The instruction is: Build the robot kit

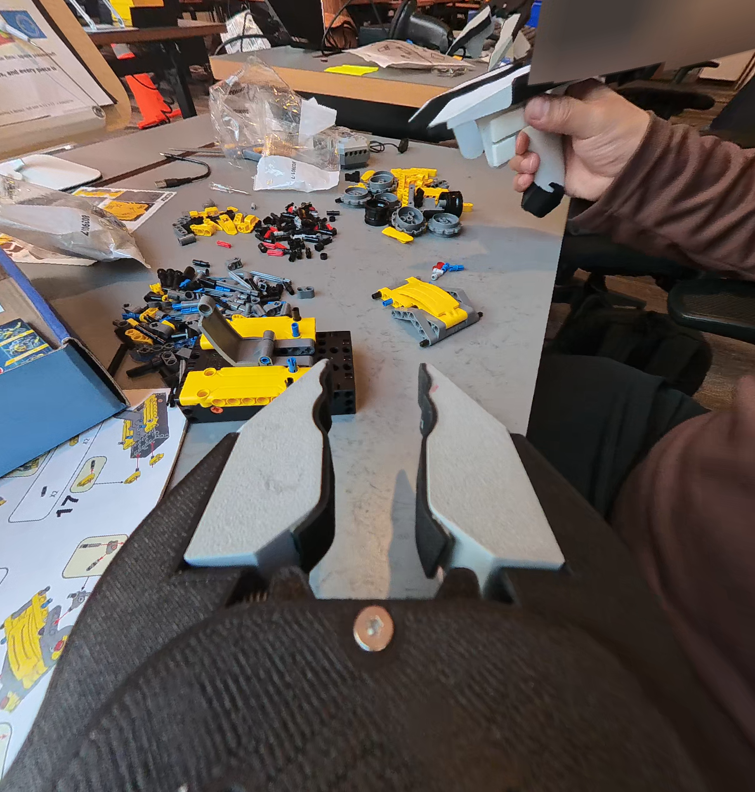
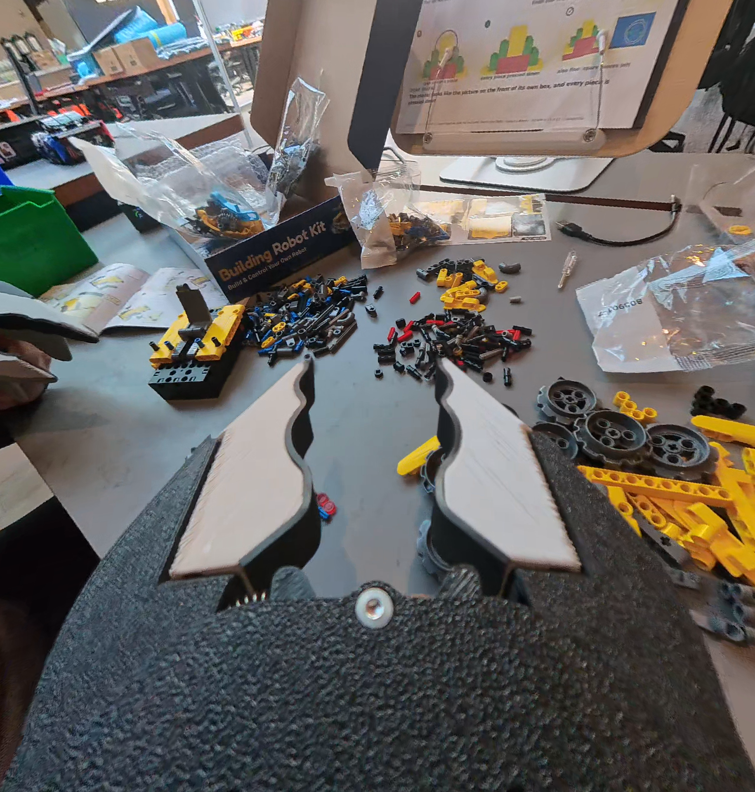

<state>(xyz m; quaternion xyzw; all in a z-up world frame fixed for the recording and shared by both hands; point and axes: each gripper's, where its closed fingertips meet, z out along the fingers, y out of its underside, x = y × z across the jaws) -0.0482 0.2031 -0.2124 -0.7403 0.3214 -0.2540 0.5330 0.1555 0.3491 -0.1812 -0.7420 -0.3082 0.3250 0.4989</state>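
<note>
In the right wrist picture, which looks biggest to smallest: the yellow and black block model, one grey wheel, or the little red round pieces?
1. The yellow and black block model, though it sits farthest away.
2. A grey wheel, nearer the camera, so its real size is less sure.
3. The red round pieces, clearly smallest.

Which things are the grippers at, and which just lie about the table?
At the grippers: left gripper, open, by yellow-and-black assembly; right gripper, open, by grey wheels, red-and-black pins.
Lying about: plastic bags, instruction booklet, kit box, yellow beams.
</note>
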